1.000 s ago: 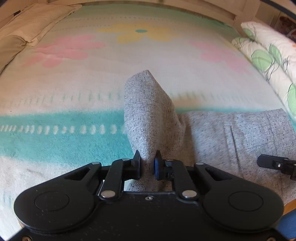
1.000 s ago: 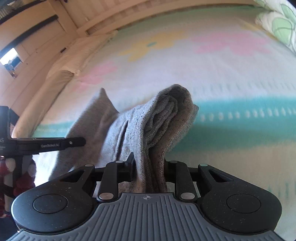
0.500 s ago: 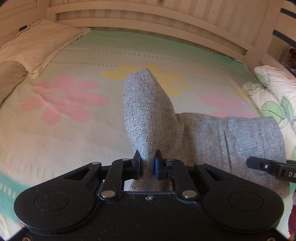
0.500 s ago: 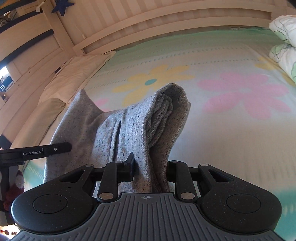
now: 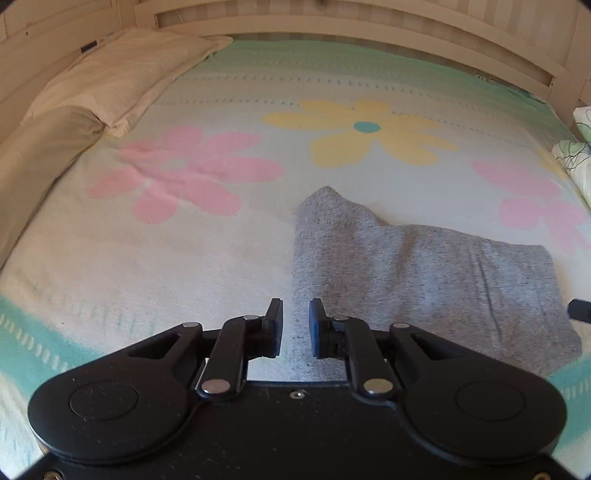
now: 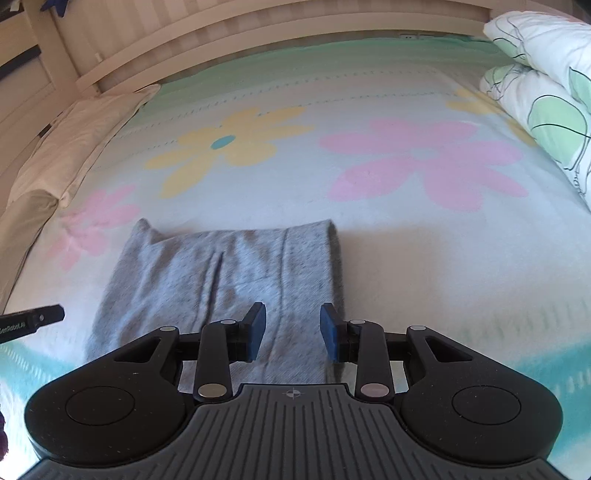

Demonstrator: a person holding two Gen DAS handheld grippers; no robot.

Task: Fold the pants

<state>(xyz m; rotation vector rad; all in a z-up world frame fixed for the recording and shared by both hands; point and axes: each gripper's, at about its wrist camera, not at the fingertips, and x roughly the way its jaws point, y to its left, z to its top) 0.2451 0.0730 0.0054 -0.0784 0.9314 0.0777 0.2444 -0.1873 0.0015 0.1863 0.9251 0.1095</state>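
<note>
The grey pants are lying folded into a compact rectangle on the bed, resting on a pale blanket printed with pink and yellow flowers and edged in teal. The left gripper is hovering over the folded bundle's left edge with a narrow gap showing between its fingers; nothing is pinched there, and the cloth is lying flat underneath rather than rising between them. The right gripper is hanging above the bundle's right side, its fingers spreading apart as I watch, the gap wider than the other's, with the fabric lying loose beneath them and touching neither pad as far as I can tell. One corner of the pants is poking up at the far left of the fold, toward the pink flower. A cream pillow is sitting at the far left beside the wooden bed frame, and a white quilt with green leaf shapes is bunching along the right side, well apart from the pants. Each gripper's dark tip is peeking into the other's view at the frame edge.
</note>
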